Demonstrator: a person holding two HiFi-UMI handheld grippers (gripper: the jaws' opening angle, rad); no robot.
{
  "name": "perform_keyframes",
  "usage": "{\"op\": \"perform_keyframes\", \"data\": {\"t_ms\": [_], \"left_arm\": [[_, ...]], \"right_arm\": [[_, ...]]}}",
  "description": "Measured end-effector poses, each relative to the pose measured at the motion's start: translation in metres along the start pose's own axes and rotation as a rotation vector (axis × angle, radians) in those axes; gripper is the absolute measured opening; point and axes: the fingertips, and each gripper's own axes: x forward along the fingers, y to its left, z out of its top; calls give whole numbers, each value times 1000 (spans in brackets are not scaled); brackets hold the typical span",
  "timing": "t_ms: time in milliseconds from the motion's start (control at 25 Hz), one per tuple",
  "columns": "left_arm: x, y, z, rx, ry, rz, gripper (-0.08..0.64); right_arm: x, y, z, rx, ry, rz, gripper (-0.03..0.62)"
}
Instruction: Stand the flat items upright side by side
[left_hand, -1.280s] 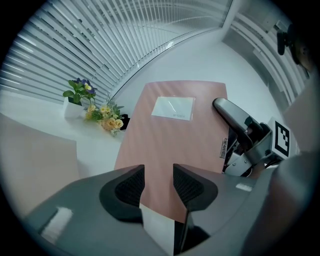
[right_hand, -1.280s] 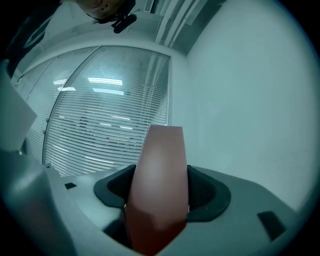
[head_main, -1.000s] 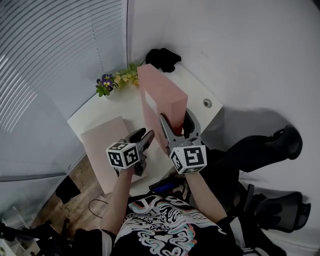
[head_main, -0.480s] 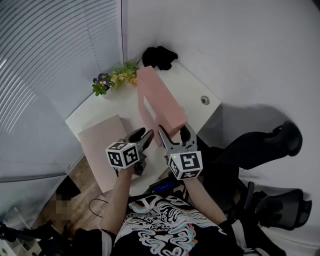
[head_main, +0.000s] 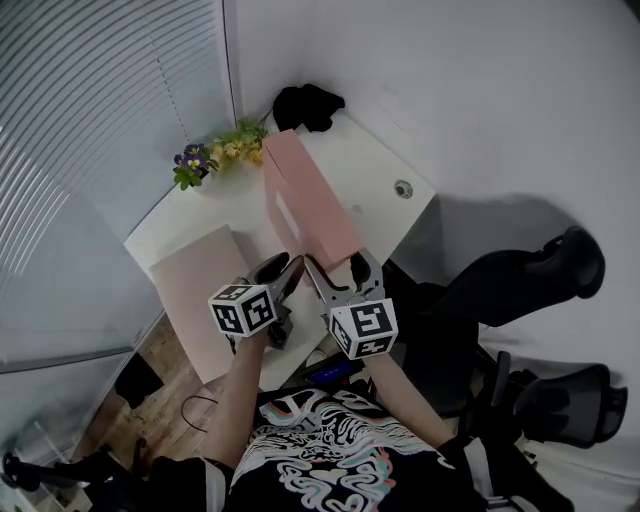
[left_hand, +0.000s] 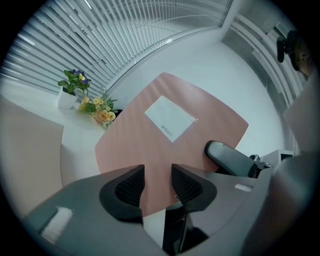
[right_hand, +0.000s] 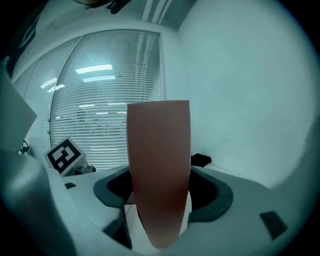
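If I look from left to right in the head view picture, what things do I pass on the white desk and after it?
pink box lying flat → upright pink box → little round hole in the desk → black office chair

Small corner setup: a white table is tucked into the corner, with horizontal blinds running all down the left side and a plain white wall behind and to the right. The light's cool and pretty even. A strip of wood-look floor shows by the table's left edge. A black office chair is parked off to the right, and a little pot of flowers sits by the blinds.
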Motion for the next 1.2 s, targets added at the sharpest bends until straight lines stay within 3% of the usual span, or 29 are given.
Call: {"op": "perform_keyframes", "data": {"t_ms": [320,600,960,1200], "left_arm": [[-5,6,0,-80,-36,-8,160],[-17,13,7,-103,-74,11,160],[-41,28,14,-104,-122,66,160],[-69,45,16,-93,-153,136,160]], "right_arm": [[-20,6,-17,44,37,12,327],[-38,17,-12,53,30,21,314],[-59,60,-25,59,69,134,305],[-55,96,-38,-4,115,240,301]]}}
